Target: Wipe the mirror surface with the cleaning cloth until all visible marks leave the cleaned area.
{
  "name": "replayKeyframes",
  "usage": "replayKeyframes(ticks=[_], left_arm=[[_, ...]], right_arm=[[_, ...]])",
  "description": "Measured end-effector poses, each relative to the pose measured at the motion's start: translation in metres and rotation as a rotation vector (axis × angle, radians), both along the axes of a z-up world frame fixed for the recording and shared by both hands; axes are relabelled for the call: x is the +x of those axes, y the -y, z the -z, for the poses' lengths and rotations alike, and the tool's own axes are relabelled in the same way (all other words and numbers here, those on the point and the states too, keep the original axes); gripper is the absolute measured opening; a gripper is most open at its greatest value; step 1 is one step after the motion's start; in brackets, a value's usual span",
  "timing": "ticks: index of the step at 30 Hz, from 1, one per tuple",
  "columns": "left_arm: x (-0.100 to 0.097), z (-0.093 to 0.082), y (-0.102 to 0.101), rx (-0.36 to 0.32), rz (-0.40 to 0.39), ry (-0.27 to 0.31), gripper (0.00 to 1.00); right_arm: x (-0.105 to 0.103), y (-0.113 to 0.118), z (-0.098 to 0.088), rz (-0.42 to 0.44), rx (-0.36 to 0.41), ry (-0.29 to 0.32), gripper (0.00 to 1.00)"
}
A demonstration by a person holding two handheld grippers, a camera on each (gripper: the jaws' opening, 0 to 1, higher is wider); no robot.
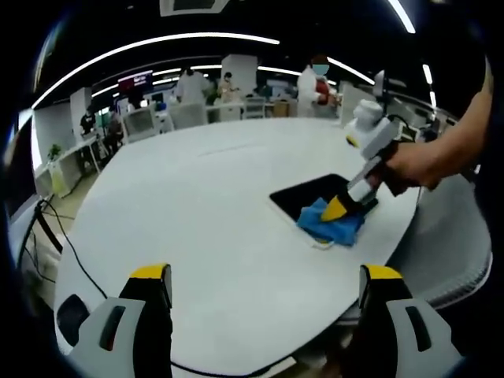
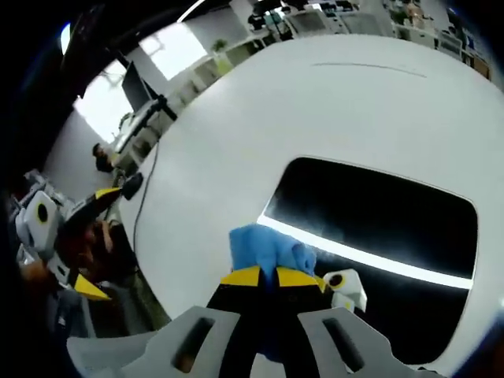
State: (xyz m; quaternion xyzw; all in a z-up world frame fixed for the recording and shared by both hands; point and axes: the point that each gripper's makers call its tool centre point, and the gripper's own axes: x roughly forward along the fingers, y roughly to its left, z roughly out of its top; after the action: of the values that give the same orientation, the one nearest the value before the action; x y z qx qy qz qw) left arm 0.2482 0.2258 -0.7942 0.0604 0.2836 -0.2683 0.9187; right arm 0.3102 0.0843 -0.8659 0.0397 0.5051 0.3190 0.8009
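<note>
Blue cloth (image 2: 264, 248) in R tool (image 2: 268, 277), on mirror (image 2: 378, 213).

no lettering to read anywhere here. the distant screen (image 1: 135, 80) glows reddish at the back of the room in the left gripper view, but whatever is on it is too small and blurred to make out. the mirror (image 2: 378, 228) carries only a bright reflected light strip, and the blue cloth (image 2: 264, 250) and white table (image 1: 205, 205) bear no marks or labels.
</note>
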Motion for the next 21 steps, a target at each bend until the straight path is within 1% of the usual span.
replayKeyframes(ticks=[2, 3, 6, 15, 21], left_arm=[[-0.001, 0.001, 0.001, 0.000, 0.011, -0.002, 0.99], [-0.001, 0.000, 0.002, -0.014, 0.007, -0.004, 0.99], [0.001, -0.002, 0.000, -0.010, 0.005, 0.002, 0.99], [0.008, -0.002, -0.003, -0.008, 0.008, 0.005, 0.99], [0.009, -0.001, -0.001, -0.018, 0.015, 0.005, 0.99]], right_arm=[[0.001, -0.006, 0.000, -0.008, 0.005, -0.001, 0.01], [0.001, -0.008, 0.000, -0.012, 0.003, 0.000, 0.01], [0.001, -0.012, 0.000, -0.032, -0.015, 0.003, 0.00], [0.000, -0.010, 0.000, -0.047, -0.027, 0.004, 0.01], [0.000, -0.010, 0.000, -0.037, -0.024, -0.002, 0.01]])
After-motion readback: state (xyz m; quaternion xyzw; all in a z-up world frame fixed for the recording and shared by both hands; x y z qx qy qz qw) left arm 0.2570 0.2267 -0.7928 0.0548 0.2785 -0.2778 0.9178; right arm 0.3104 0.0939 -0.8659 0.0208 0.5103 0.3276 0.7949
